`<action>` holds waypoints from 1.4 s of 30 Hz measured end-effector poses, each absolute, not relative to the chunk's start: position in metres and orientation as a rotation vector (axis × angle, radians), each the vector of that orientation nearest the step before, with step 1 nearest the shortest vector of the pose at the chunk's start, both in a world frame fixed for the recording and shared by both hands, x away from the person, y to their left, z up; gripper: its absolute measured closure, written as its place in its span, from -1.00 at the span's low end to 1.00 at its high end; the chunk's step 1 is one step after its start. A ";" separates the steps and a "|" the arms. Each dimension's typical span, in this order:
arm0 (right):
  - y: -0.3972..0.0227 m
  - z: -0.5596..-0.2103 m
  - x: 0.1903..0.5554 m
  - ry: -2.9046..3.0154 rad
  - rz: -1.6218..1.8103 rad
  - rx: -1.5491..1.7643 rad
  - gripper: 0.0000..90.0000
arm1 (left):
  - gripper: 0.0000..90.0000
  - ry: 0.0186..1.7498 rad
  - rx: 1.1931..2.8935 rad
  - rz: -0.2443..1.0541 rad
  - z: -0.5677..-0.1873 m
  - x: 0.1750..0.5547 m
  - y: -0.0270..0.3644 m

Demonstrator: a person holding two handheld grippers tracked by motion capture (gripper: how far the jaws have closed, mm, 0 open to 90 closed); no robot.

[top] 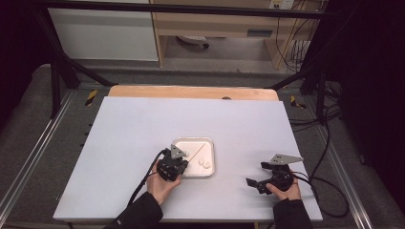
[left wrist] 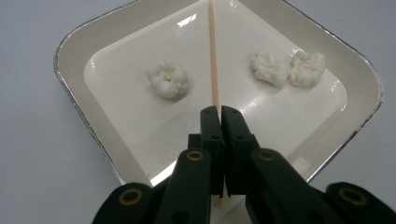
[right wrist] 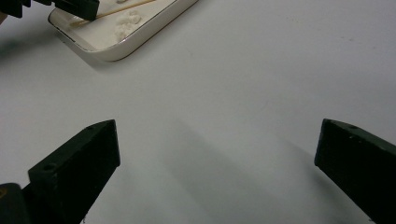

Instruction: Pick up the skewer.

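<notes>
Thin wooden skewer (left wrist: 214,56), lying across the middle of a square white tray (left wrist: 79,51), near end pinched between the pressed-together jaws of the left tongs (left wrist: 219,112). Three white fluffy balls on the tray floor: one (left wrist: 168,79) to one side of the skewer, a touching pair (left wrist: 287,67) on the other. Tray set on the white desk (top: 124,138), just right of centre, nearer the front edge. Left tongs (top: 175,164) over the tray's left edge in the high view, held in the person's left hand (top: 162,186). Right tongs (top: 267,179) well apart to the right, above bare desk, jaws spread wide with nothing between them.
</notes>
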State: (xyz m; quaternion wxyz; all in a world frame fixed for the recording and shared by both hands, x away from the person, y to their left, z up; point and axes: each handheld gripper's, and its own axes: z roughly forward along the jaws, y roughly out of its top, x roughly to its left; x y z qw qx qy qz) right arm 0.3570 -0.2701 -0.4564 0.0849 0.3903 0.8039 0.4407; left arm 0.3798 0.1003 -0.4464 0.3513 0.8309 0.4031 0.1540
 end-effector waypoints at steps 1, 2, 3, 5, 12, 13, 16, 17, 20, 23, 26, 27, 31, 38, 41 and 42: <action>-0.270 -0.456 0.357 2.398 1.314 1.165 -0.99 | 0.97 1.044 2.145 0.394 -0.447 0.380 0.101; -0.270 -0.456 0.357 2.398 1.313 1.165 -0.99 | 0.97 1.046 2.139 0.390 -0.447 0.379 0.101; -0.270 -0.456 0.357 2.399 1.313 1.165 -0.99 | 0.97 1.045 2.136 0.392 -0.447 0.380 0.102; -0.270 -0.456 0.357 2.399 1.314 1.165 -0.99 | 0.97 1.037 2.128 0.398 -0.447 0.379 0.103; -0.270 -0.456 0.357 2.399 1.315 1.163 -0.99 | 0.97 1.022 2.098 0.414 -0.442 0.377 0.106; -0.270 -0.457 0.357 2.398 1.315 1.164 -0.99 | 0.97 1.021 2.096 0.415 -0.441 0.377 0.107; -0.270 -0.457 0.357 2.401 1.313 1.163 -0.99 | 0.97 1.020 2.081 0.422 -0.439 0.377 0.109; -0.270 -0.457 0.357 2.399 1.315 1.163 -0.99 | 0.97 1.021 2.073 0.421 -0.438 0.377 0.110; -0.270 -0.457 0.357 2.399 1.315 1.162 -0.99 | 0.97 1.014 2.058 0.428 -0.435 0.376 0.113; -0.270 -0.456 0.357 2.397 1.319 1.163 -0.99 | 0.97 1.009 2.044 0.425 -0.432 0.375 0.115; -0.269 -0.457 0.357 2.402 1.316 1.164 -0.99 | 0.97 1.000 2.038 0.421 -0.431 0.374 0.115; -0.269 -0.457 0.358 2.404 1.310 1.160 -0.99 | 0.97 0.998 2.036 0.418 -0.431 0.374 0.115; -0.269 -0.457 0.357 2.402 1.317 1.161 -0.99 | 0.97 0.980 2.037 0.408 -0.428 0.372 0.114; -0.269 -0.455 0.357 2.389 1.318 1.161 -0.99 | 0.97 0.910 2.027 0.387 -0.417 0.367 0.117; -0.267 -0.454 0.357 2.390 1.308 1.133 -0.99 | 0.97 0.883 2.026 0.368 -0.414 0.365 0.117; -0.266 -0.453 0.357 2.389 1.308 1.123 -0.99 | 0.97 0.874 2.028 0.364 -0.414 0.364 0.117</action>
